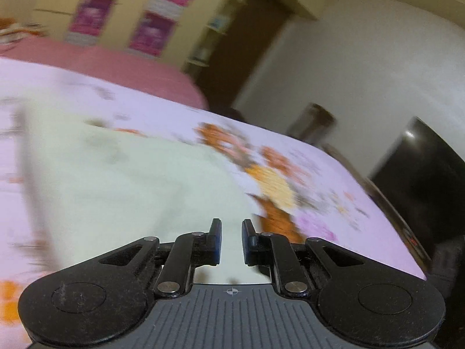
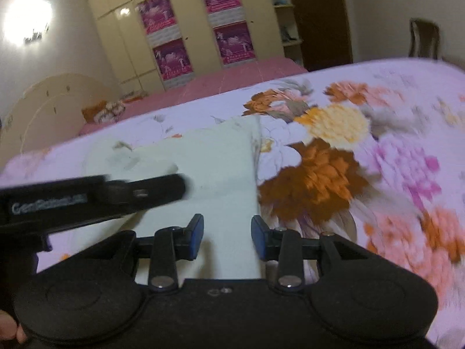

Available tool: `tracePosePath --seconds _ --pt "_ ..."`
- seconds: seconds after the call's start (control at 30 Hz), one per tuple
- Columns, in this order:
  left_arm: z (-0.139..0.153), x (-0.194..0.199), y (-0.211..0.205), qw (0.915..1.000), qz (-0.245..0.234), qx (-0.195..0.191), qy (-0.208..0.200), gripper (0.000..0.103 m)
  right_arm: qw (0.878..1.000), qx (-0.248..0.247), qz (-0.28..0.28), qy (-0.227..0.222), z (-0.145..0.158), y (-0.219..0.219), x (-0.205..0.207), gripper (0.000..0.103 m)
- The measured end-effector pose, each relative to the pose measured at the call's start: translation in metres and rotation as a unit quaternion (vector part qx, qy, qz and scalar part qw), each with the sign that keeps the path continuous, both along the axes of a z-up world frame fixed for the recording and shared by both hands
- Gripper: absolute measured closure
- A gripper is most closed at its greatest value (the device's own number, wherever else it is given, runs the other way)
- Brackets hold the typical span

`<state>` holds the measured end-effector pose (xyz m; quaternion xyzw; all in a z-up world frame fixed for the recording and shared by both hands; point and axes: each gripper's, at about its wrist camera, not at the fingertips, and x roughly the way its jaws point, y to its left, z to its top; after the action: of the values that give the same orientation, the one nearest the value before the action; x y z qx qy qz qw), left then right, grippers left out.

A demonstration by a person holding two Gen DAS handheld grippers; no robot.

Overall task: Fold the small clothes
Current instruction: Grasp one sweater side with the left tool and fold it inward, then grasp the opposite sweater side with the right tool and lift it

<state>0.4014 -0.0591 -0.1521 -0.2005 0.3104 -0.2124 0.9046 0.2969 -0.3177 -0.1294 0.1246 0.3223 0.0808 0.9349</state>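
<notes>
A pale green cloth (image 1: 130,174) lies flat on the floral bedspread (image 1: 334,180). My left gripper (image 1: 232,224) hovers over its near part. The jaws are drawn in to a narrow slit and nothing shows pinched between them. In the right wrist view the same cloth (image 2: 221,160) has a straight right edge and a turned-over fold at its upper left. The left gripper (image 2: 180,186) reaches in from the left just above that fold. My right gripper (image 2: 226,221) is open above the cloth's near right edge and holds nothing.
The bedspread (image 2: 392,151) reaches to the mattress edge on the right. A pink-covered bed (image 2: 232,78) and a wardrobe with pink posters (image 2: 174,43) stand behind. A chair (image 2: 423,37) stands by the wall and a dark cabinet (image 1: 421,168) past the bed's corner.
</notes>
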Motion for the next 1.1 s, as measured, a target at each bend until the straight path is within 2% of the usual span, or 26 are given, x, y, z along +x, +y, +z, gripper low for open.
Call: tracePosePath --seconds 0.07,0.1,0.13,0.17,0.2,0.37,0.5,0.57,0.63,0.67,0.7,0.77,0.9,1.0,1.1 --pt "0.000 0.003 0.028 0.9981 0.058 0.015 0.013 0.089 1.000 0.018 0.017 0.001 0.004 0.007 0.009 0.063" --pt "-0.004 0.008 0.043 0.9956 0.088 0.022 0.025 0.083 0.999 0.025 0.026 0.002 0.007 0.011 0.015 0.058" --pt "-0.007 0.011 0.057 0.9925 0.115 0.022 0.037 0.066 0.999 0.033 0.038 0.005 0.007 0.018 0.021 0.053" --pt "-0.009 0.015 0.070 0.9895 0.137 0.020 0.042 0.057 0.998 0.043 0.050 0.013 0.005 0.026 0.029 0.048" --pt "-0.014 0.017 0.080 0.9867 0.156 0.021 0.041 0.050 0.997 0.052 0.057 0.019 0.003 0.031 0.036 0.048" --pt "-0.029 0.040 0.107 0.9746 0.214 0.037 0.056 0.049 0.992 0.092 0.080 0.045 -0.014 0.055 0.085 0.051" --pt "-0.034 0.056 0.115 0.9693 0.236 0.030 0.062 0.049 0.989 0.112 0.085 0.049 -0.021 0.064 0.118 0.061" --pt "-0.035 0.061 0.118 0.9641 0.259 0.021 0.053 0.049 0.987 0.120 0.095 0.052 -0.024 0.069 0.131 0.065" --pt "-0.042 0.057 0.121 0.9574 0.283 0.030 0.048 0.049 0.984 0.128 0.107 0.059 -0.028 0.073 0.138 0.065" --pt "-0.046 0.058 0.123 0.9558 0.287 0.032 0.056 0.049 0.983 0.130 0.114 0.063 -0.028 0.075 0.139 0.072" --pt "-0.051 0.061 0.125 0.9562 0.283 0.031 0.067 0.049 0.981 0.133 0.126 0.062 -0.028 0.078 0.138 0.096" --pt "-0.056 0.066 0.125 0.9592 0.272 0.026 0.075 0.049 0.980 0.135 0.137 0.049 -0.021 0.078 0.129 0.095" --pt "-0.041 0.069 0.102 0.9727 0.225 0.032 0.044 0.049 0.987 0.114 0.108 -0.032 0.014 0.065 0.089 0.096" --pt "-0.026 0.067 0.070 0.9835 0.173 0.050 0.012 0.049 0.990 0.069 0.078 -0.092 0.037 0.051 0.047 0.096" --pt "-0.025 0.062 0.041 0.9898 0.125 0.068 0.010 0.040 0.993 0.031 0.035 -0.112 0.039 0.030 0.006 0.096"
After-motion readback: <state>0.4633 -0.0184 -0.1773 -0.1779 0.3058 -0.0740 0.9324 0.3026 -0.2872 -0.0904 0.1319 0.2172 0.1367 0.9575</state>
